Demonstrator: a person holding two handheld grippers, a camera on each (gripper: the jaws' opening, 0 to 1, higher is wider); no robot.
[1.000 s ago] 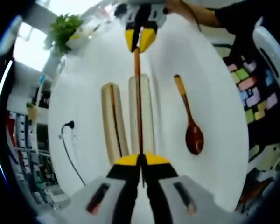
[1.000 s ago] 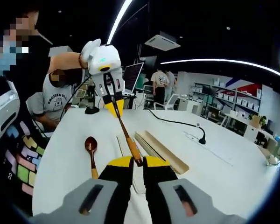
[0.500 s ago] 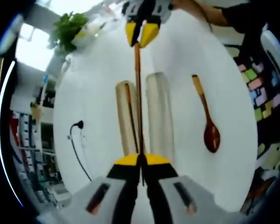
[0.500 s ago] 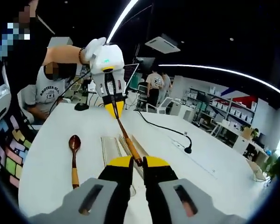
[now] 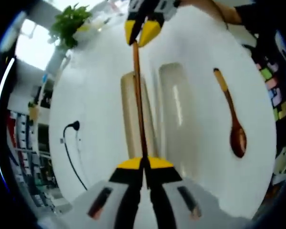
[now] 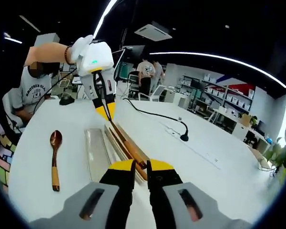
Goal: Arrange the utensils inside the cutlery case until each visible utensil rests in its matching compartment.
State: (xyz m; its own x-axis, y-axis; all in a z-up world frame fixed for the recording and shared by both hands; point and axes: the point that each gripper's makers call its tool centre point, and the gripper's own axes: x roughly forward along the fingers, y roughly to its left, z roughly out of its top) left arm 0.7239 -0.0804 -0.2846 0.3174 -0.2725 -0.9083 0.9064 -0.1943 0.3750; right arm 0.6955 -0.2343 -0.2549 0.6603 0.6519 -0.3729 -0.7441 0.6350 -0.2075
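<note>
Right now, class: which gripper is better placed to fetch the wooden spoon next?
Neither is free: left gripper and right gripper each clamp an end of the chopsticks above the case. Afterwards, probably the right; the spoon lies nearer it.

White round worktop [image 5: 95,109] at frame centre. Black cable with a round plug end [image 6: 183,137] lies on it, right of centre. Green leafy plant [image 5: 69,24] at upper left. Seated person in a grey printed shirt [image 6: 32,90] at left edge. Shelving with boxes [image 6: 229,102] at right background.

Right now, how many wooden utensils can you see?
2: a wooden spoon lying on the table beside the case, and a chopstick held at both ends above it. More may be hidden.
</note>
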